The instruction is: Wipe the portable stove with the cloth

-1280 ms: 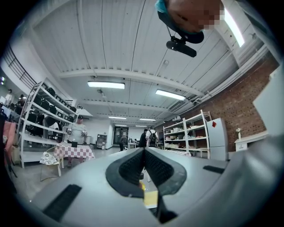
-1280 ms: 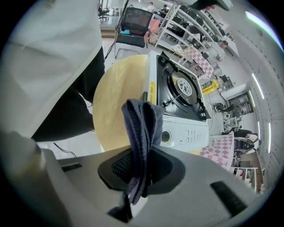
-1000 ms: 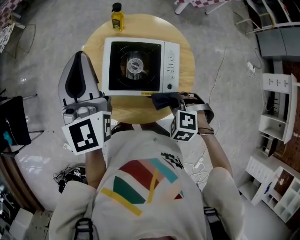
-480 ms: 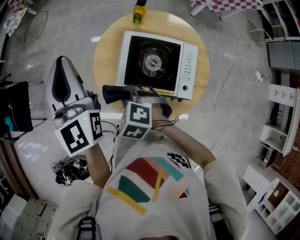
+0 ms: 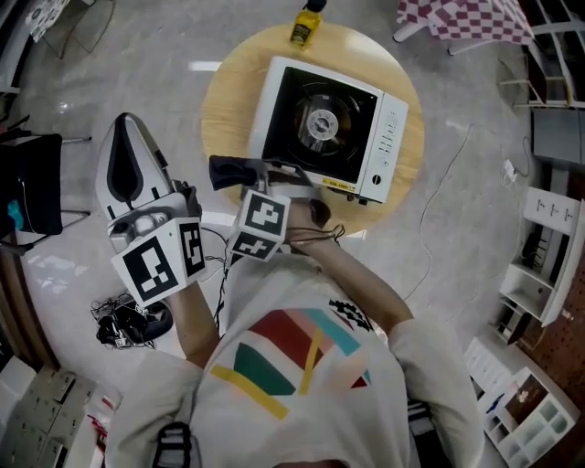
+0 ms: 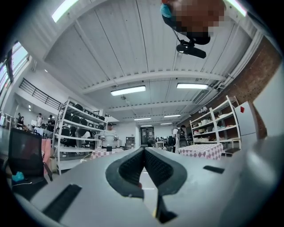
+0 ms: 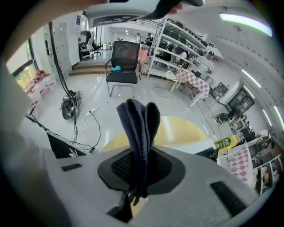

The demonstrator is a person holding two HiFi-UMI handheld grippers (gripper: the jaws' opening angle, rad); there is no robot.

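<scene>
Right gripper [image 7: 140, 167] jaws clamped on the dark cloth [image 7: 138, 122], which sticks up folded between the pads. In the head view the cloth [image 5: 228, 171] is over the near-left edge of the round table [image 5: 224, 110], just beside the stove [image 5: 324, 128] corner; can't tell if it touches. Left gripper [image 6: 143, 156] jaws pressed together with nothing between them, held off the table to the left and pointing up at the ceiling; yellow bottle [image 5: 304, 26] at the table's far edge.
</scene>
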